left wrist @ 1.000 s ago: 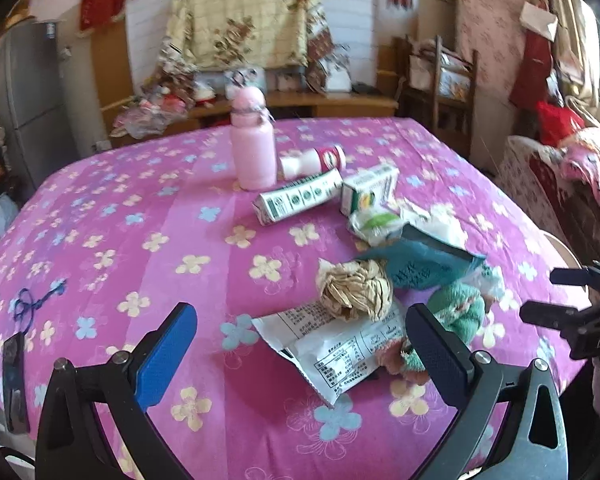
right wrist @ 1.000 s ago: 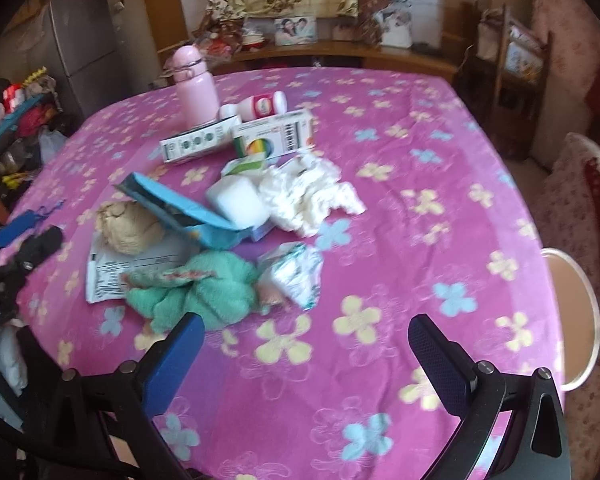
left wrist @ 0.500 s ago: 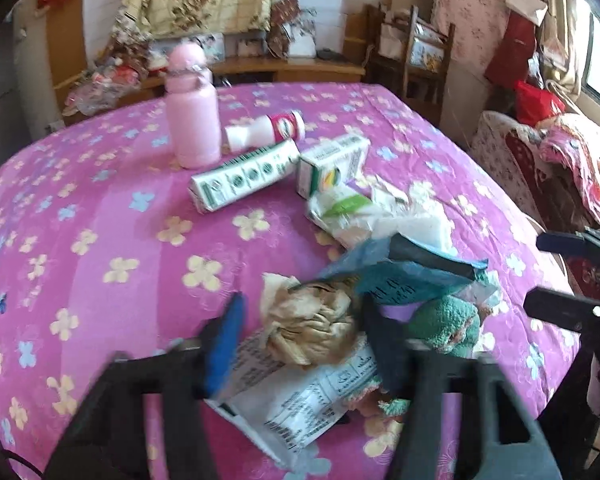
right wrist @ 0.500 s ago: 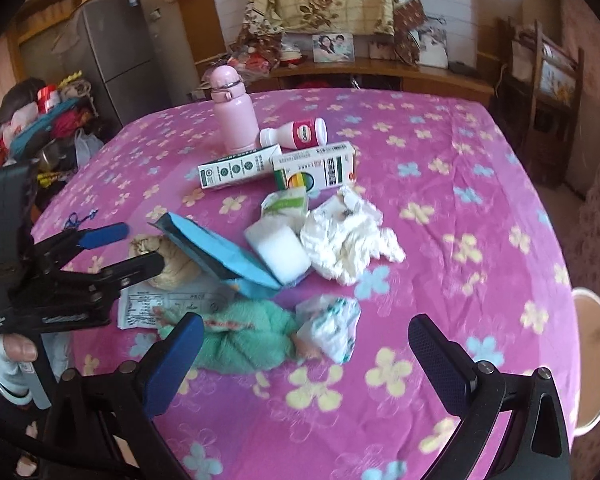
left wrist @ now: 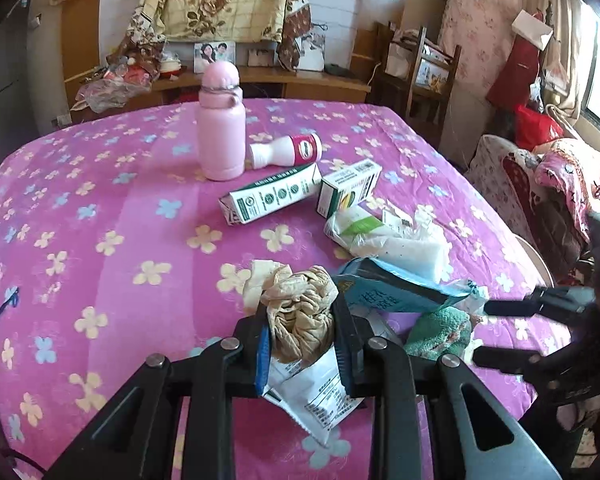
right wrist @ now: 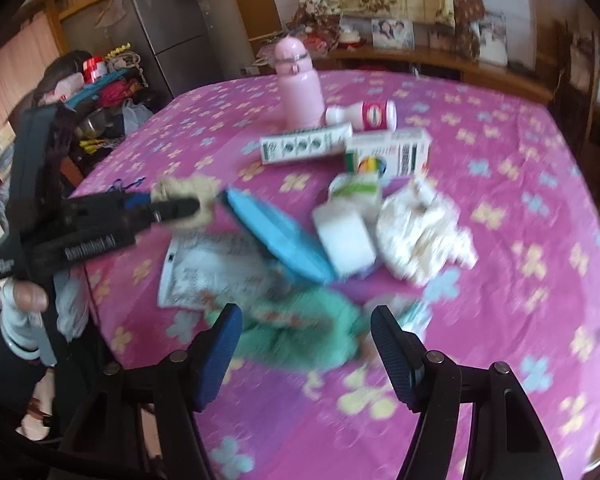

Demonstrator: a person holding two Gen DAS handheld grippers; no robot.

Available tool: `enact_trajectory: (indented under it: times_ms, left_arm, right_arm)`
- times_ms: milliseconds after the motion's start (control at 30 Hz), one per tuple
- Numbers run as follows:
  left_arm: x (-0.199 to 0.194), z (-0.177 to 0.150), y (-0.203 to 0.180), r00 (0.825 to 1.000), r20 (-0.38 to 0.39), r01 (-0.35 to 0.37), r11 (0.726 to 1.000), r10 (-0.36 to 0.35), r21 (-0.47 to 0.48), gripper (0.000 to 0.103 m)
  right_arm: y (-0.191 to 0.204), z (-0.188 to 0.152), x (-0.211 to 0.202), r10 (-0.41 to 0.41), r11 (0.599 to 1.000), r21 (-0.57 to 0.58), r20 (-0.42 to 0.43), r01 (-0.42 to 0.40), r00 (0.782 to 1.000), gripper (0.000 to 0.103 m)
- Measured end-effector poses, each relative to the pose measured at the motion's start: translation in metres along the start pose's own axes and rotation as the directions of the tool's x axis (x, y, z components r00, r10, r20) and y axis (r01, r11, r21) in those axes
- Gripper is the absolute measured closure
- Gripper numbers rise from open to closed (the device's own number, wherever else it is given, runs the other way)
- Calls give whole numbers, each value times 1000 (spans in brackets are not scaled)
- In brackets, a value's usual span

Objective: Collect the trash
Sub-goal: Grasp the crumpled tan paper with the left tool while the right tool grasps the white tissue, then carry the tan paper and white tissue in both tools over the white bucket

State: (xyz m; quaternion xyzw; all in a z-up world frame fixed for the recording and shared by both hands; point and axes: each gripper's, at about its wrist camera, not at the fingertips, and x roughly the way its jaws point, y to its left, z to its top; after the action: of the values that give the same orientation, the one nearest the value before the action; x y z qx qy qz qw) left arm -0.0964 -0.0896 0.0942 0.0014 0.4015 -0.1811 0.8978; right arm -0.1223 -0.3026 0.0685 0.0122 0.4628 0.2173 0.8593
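The left gripper [left wrist: 302, 344] has just been closing, and its blue-padded fingers [left wrist: 263, 354] now press on both sides of a crumpled brown paper ball [left wrist: 300, 312], which bulges up between them. The ball sits at the near edge of the litter, on top of a flat white wrapper with printed text [left wrist: 316, 394] that lies on the pink flowered tablecloth [left wrist: 100, 208].

The right gripper [right wrist: 306, 346] has just been closing too, but its jaws stand partly apart with nothing pinched; a rumpled green cloth [right wrist: 300, 336] lies between and just beyond the pads, and motion blur hides whether they touch it.

Just right of the paper ball lies a blue packet [left wrist: 396, 292], and beyond that a white foam block [left wrist: 412, 252] and a green-and-white pouch [left wrist: 356, 226]. From the right wrist view, crumpled white tissue [right wrist: 420, 228] lies to the right of the foam block.

Farther back, two cartons lie on their sides, a long green-and-white carton [left wrist: 272, 198] and a shorter box [left wrist: 348, 186]. Behind them a small white bottle with a red label [left wrist: 288, 150] lies tipped over beside an upright pink flask [left wrist: 222, 132].
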Motion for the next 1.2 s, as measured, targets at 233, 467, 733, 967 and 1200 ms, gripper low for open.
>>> enact_trajectory:
  times_ms: [233,467,733,967,1200]
  left_arm:
    - [-7,-4,-3,1000,12,2,1000,-2,-11,75]
    - [-20,-4,-12,999,39,2,1000,-2,9,75]
    - [-28,-3,-21,998,60,14,1000,-15,28,75]
    - [-24,-4,-38,998,49,39,998,-41,45,75]
    - [-21,-3,-53,998,36,40,996,-43,74,75]
  right_arm:
    - [-14,-9,26,21,987,157,-19,-18,1000,30]
    - [3,-11,29,-94,995,35,26,93,995,58]
    - [-30,-26,-17,-42,992,118,47,36,998,42]
    - [-63,-9,-1,-102,966,244,38,90,994,42]
    - [-73,4,48,-59,954,292,-31,65,998,60]
